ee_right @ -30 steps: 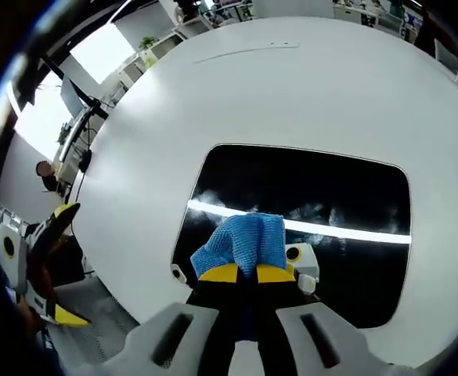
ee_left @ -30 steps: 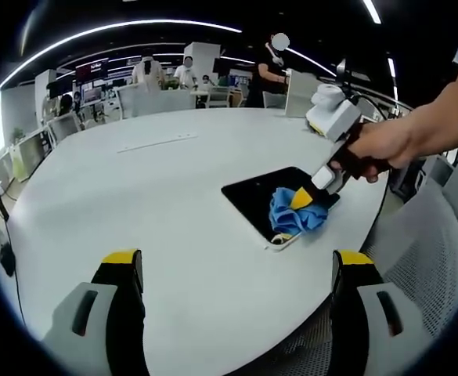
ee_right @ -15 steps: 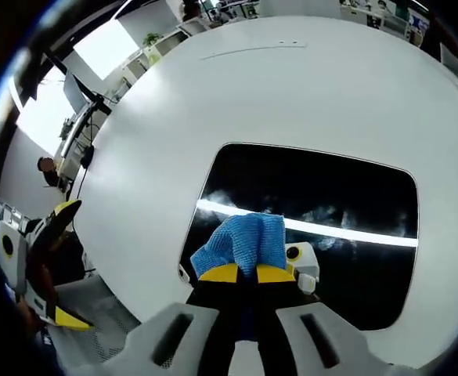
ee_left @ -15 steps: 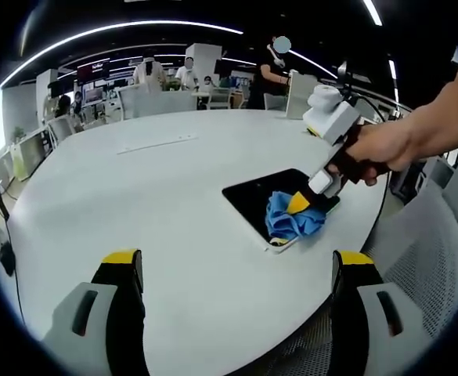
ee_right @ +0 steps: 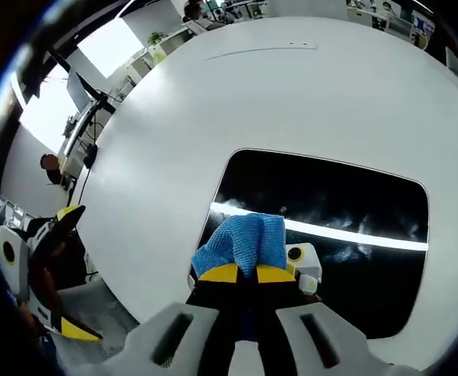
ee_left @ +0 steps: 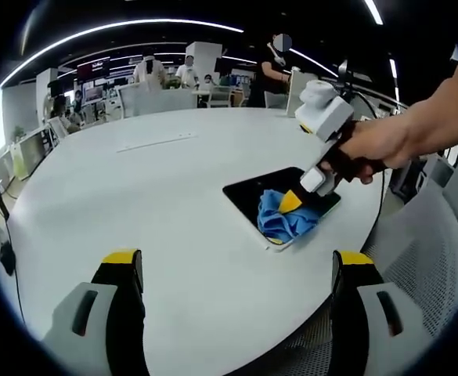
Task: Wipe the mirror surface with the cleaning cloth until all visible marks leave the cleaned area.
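Left gripper view – right gripper (ee_left: 289,202) angled down, clenching blue cloth (ee_left: 282,219) on mirror (ee_left: 254,196), left gripper (ee_left: 236,270) released

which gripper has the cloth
The right gripper, shut on the blue cloth over the mirror; the left gripper is open, holding nothing.

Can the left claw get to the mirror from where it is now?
Probably yes. The left claw hangs open over bare table, nothing between it and the mirror. Only the right claw, shut on the cloth, crowds the near end.
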`<state>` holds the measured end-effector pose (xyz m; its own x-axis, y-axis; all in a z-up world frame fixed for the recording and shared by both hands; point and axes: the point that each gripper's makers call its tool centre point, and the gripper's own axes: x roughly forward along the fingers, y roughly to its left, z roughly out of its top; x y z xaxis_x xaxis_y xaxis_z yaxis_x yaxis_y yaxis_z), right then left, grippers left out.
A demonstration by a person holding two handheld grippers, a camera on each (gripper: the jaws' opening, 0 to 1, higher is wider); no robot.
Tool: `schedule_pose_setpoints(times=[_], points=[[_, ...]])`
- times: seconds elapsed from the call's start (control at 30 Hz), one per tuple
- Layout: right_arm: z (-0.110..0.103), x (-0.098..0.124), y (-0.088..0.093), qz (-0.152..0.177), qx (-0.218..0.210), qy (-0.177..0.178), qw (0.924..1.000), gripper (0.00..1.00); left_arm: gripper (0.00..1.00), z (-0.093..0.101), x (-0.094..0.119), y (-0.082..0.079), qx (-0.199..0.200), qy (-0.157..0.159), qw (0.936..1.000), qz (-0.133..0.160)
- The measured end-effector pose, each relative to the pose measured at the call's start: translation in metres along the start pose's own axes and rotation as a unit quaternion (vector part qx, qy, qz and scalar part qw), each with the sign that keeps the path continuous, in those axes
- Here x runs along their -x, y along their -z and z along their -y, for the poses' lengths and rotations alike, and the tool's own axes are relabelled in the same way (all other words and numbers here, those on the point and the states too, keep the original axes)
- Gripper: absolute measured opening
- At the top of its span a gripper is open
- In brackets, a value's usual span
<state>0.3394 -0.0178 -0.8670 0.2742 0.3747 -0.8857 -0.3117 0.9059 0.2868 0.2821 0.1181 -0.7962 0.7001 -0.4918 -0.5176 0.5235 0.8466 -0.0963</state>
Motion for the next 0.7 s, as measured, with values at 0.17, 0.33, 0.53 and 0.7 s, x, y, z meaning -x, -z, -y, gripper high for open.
schedule_pose_setpoints(times=[0.17,0.33,0.53,0.7], points=[[-0.004,0.001,0.0,0.003,-0.004,-0.002,1.0,0.0,0.99,0.0,0.0,0.001,0.0,0.0,1.0,-0.002],[-0.005,0.001,-0.001,0.004,-0.007,-0.002,1.0,0.0,0.99,0.001,0.0,0.001,0.0,0.003,1.0,-0.003],[-0.015,-0.006,-0.008,0.004,0.006,-0.003,1.0,0.0,0.99,0.0,0.0,0.001,0.0,0.002,1.0,-0.003],[-0.025,-0.013,-0.013,0.0,0.031,0.002,0.9995,0.0,0.99,0.0,0.0,0.001,0.001,0.001,1.0,-0.002]])
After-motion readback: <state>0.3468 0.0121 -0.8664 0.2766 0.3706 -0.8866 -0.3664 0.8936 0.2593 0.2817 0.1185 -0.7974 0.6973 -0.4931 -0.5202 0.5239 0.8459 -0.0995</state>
